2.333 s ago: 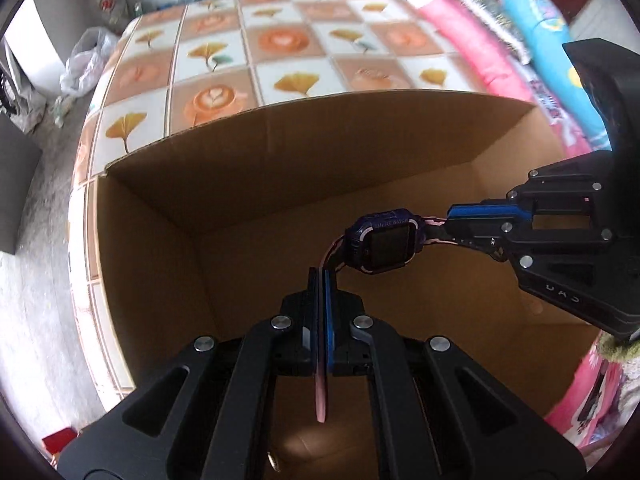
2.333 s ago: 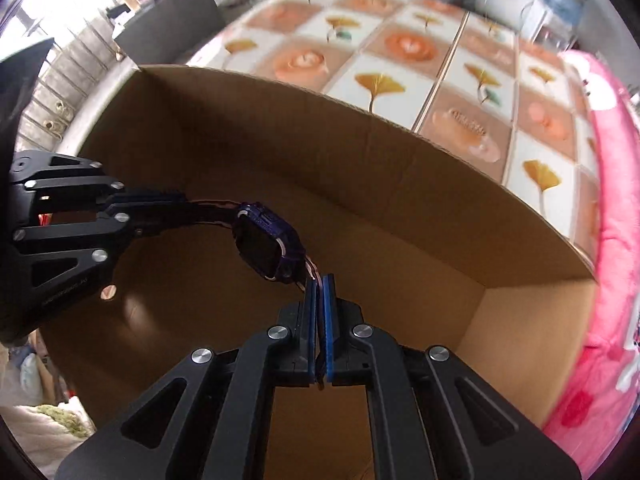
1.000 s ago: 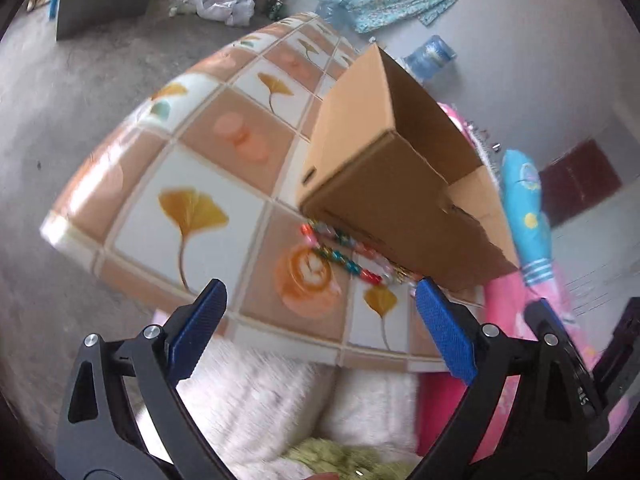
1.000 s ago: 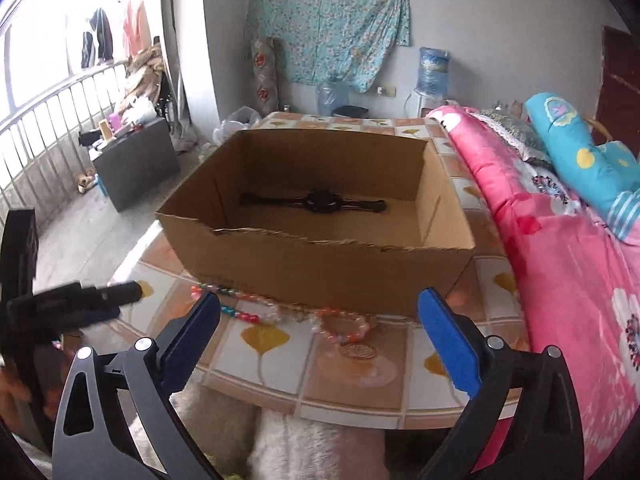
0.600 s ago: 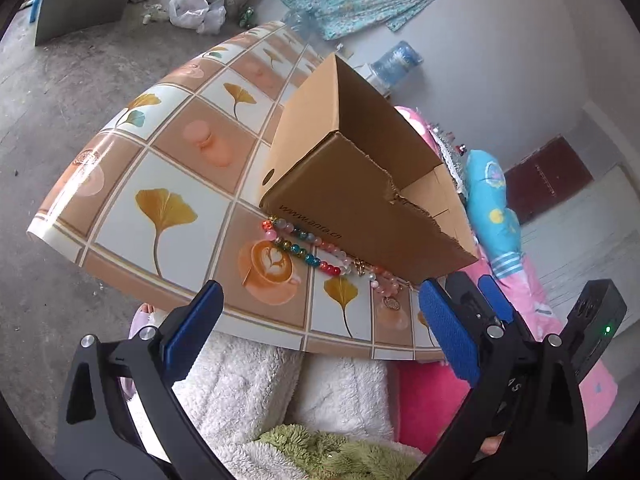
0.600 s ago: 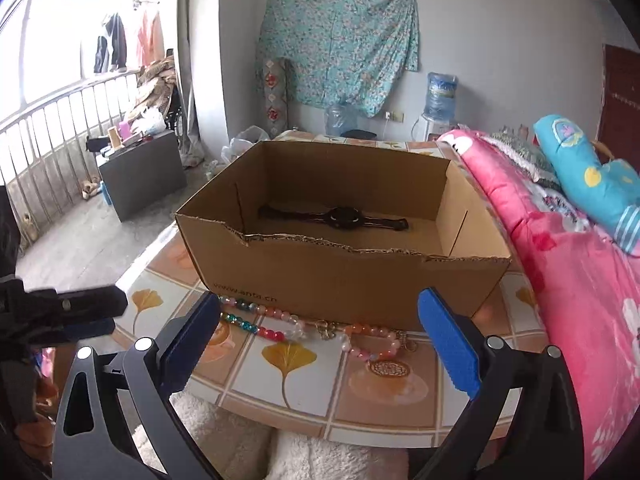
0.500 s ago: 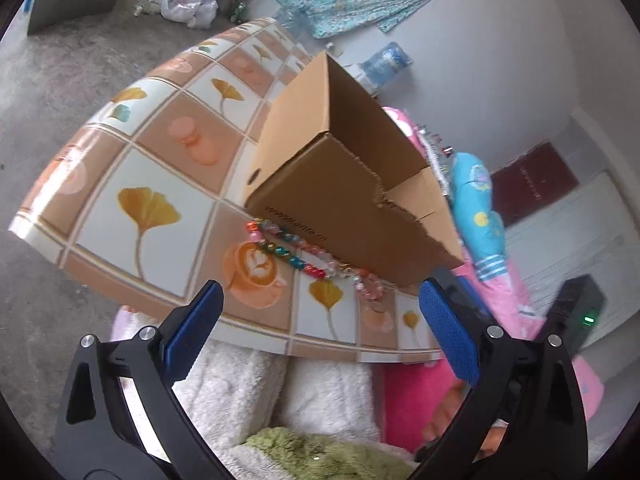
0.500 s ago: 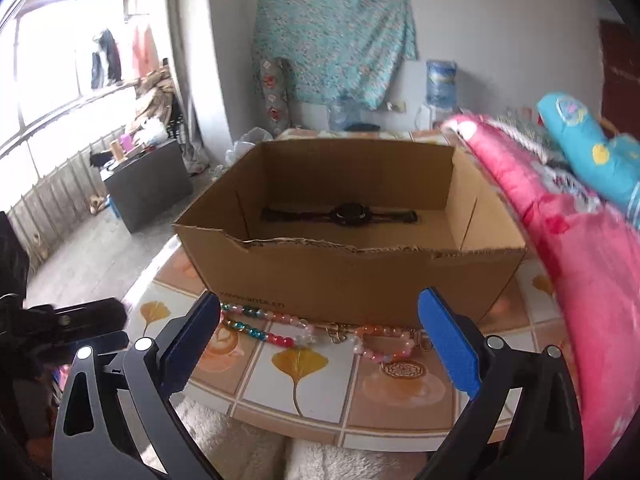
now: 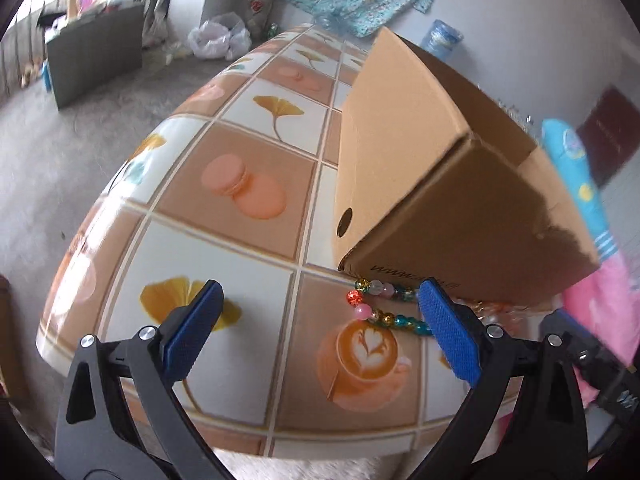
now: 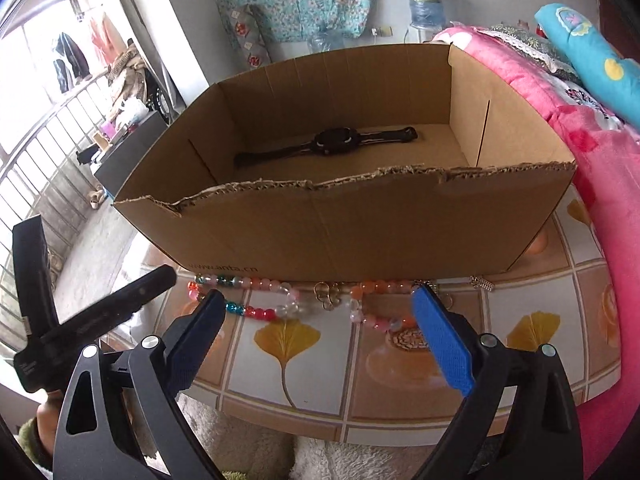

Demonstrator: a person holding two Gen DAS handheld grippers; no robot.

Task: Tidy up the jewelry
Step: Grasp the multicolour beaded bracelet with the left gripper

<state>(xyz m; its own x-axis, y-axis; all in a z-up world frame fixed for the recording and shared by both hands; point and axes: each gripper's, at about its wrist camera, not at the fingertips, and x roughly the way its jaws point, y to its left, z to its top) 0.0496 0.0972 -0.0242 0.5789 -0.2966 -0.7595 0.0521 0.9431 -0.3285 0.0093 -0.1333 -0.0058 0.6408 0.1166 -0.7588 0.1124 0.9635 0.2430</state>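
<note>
Left gripper [image 9: 318, 322]: blue-padded jaws spread wide, holding nothing, poised above the tiled tabletop [image 9: 248, 200] at the near corner of the open brown cardboard box [image 9: 432, 184]. Right gripper [image 10: 316, 330]: jaws likewise wide apart and empty, facing the box's front wall. The multicoloured beaded necklace [image 10: 280, 298] lies on the table against that wall, at 12 o'clock from the right gripper. A dark wristwatch [image 10: 332, 142] lies flat inside the box.
</note>
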